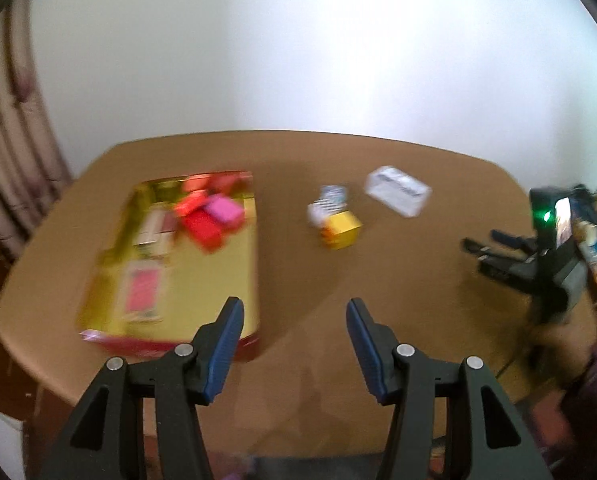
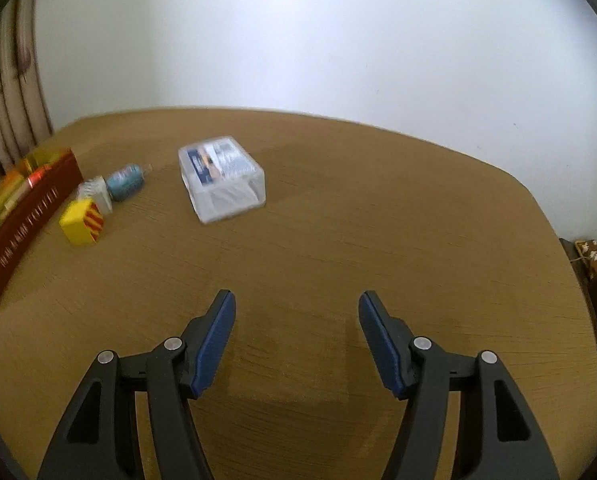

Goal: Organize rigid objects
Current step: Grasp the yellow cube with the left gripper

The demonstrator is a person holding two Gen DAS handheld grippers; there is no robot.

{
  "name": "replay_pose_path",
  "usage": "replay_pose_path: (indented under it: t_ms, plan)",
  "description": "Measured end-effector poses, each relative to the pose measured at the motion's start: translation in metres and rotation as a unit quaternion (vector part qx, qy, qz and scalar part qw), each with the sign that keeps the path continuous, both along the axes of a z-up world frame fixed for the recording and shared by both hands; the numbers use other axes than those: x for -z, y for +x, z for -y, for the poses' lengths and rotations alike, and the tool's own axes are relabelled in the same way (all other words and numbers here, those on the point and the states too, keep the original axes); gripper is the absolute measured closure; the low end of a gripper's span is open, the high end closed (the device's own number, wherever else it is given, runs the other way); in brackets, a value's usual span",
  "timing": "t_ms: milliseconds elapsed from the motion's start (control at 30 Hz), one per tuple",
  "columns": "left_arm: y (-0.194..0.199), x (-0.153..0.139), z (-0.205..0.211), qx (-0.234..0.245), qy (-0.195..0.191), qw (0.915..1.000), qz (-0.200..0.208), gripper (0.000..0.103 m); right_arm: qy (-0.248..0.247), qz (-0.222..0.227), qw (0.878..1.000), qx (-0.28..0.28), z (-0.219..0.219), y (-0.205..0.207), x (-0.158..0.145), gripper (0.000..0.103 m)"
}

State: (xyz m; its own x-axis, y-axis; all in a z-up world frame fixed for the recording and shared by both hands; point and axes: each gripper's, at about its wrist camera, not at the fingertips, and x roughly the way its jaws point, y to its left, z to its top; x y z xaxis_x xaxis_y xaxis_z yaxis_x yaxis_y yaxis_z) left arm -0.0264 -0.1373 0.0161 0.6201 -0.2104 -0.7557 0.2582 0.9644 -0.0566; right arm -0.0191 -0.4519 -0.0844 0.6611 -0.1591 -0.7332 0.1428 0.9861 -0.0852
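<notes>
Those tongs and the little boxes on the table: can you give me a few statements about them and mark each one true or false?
1. Both pairs of tongs, left and right, are open and hold nothing. True.
2. The yellow box lies inside the red tray. False: it sits on the table beside the tray.
3. The clear plastic box is on the table, outside the tray. True.
4. The tray holds nothing. False: several red and pink boxes lie in it.

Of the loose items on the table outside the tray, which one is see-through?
The clear plastic box, farthest from the tray; the yellow box is opaque.
</notes>
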Motion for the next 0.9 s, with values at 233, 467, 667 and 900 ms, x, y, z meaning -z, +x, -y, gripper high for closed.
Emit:
replay_pose_path:
  t_ms: [233, 467, 667, 900]
  plan:
    - [0.065, 0.011, 0.047, 0.008, -0.008, 0.9993, -0.036, 0.048, 0.041, 0.019, 0.999, -0.007, 0.002, -0.001, -0.001, 0.034]
    - [0.119, 0.047, 0.068, -0.005, -0.018, 0.9956, -0.091, 0.048, 0.072, 0.032, 0.997, -0.017, 0.001, 0.003, -0.005, 0.033]
    - [0.139, 0.069, 0.076, -0.018, 0.003, 0.9949, -0.099, 0.048, 0.093, 0.036, 0.995, -0.031, 0.000, 0.007, -0.003, 0.032]
    - [0.158, 0.088, 0.078, -0.034, 0.009, 0.9932, -0.111, 0.048, 0.109, 0.033, 0.993, -0.037, 0.002, 0.007, -0.001, 0.032]
